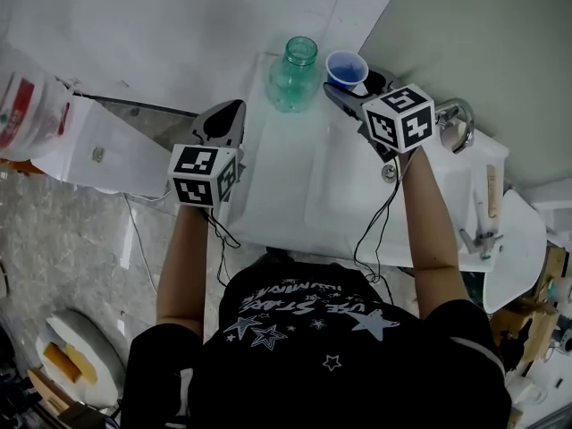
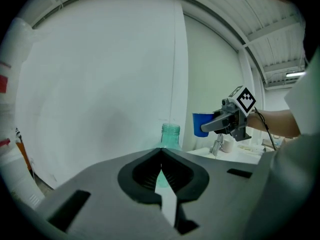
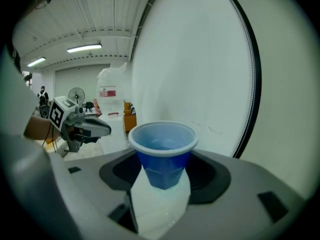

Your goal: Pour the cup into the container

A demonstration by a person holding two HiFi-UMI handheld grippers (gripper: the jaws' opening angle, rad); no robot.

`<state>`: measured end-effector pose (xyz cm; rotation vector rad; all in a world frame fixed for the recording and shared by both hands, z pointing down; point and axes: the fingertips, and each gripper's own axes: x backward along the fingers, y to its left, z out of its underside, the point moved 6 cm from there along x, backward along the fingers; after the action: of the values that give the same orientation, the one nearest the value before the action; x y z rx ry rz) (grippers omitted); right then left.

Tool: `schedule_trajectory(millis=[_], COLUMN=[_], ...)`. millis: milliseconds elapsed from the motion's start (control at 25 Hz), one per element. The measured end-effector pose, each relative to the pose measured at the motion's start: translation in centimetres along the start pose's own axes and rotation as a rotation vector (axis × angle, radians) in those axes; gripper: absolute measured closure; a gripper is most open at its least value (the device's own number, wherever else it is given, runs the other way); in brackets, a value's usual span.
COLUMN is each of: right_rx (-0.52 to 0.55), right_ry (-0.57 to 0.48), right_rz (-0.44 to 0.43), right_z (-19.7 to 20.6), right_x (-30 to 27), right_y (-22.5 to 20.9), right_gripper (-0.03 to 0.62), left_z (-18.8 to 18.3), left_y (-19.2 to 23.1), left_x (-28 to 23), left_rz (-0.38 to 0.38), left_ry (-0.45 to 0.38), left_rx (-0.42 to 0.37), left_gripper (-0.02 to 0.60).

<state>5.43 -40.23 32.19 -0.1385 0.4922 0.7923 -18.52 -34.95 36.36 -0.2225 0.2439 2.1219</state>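
Note:
A clear green glass jar (image 1: 293, 74) stands open-mouthed at the far end of the white table (image 1: 286, 186). Just right of it my right gripper (image 1: 353, 86) is shut on a blue plastic cup (image 1: 347, 68), held upright above table level. In the right gripper view the blue cup (image 3: 164, 151) sits between the jaws with liquid in it. My left gripper (image 1: 231, 107) hovers left of the jar, shut and empty. In the left gripper view its jaws meet at the tips (image 2: 161, 154), with the jar (image 2: 170, 135) behind them and the cup (image 2: 201, 124) to the right.
A metal tap (image 1: 456, 123) and a basin lie at the right of the table, with small tools (image 1: 490, 195) beyond. A white bag (image 1: 27, 105) and a white box (image 1: 98, 150) sit on the left. A wall backs the table.

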Motion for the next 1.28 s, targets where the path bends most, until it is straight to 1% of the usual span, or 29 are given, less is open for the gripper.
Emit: schedule_trajectory(millis=[200, 400, 600, 760, 960, 1160, 1280], right_rx=[0.067, 0.139, 0.225, 0.338, 0.432, 0.568, 0.613], right_ry=[0.059, 0.107, 0.159, 0.218, 0.27, 0.329, 0.34], right_rz=[0.042, 0.086, 0.124, 0.165, 0.176, 0.215, 0.239], right_z=[-2.1, -2.9, -2.7, -2.7, -3.1, -3.9, -4.2], right_x=[-1.5, -3.3, -4.7, -5.2, -5.6, -5.8, -5.7], right_y=[-2.5, -3.8, -4.0, -4.1, -3.8, -3.7, -3.7], right_gripper=[0.318, 0.318, 0.318, 0.318, 0.319, 0.321, 0.338], left_z=[-0.5, -1.2, -1.2, -0.8, -0.3, 0.0, 0.0], left_y=[1.1, 2.2, 2.6, 2.9, 3.3, 3.5, 3.4], left_x=[-1.1, -1.8, -1.9, -1.5, -1.2, -1.2, -1.2], left_rz=[0.0, -0.004, -0.005, -0.002, -0.004, 0.007, 0.013], left_ry=[-0.01, -0.02, -0.019, -0.01, -0.006, -0.01, -0.015], left_rx=[0.015, 0.02, 0.016, 0.021, 0.028, 0.037, 0.04], left_gripper=[0.572, 0.572, 0.572, 0.572, 0.572, 0.572, 0.572])
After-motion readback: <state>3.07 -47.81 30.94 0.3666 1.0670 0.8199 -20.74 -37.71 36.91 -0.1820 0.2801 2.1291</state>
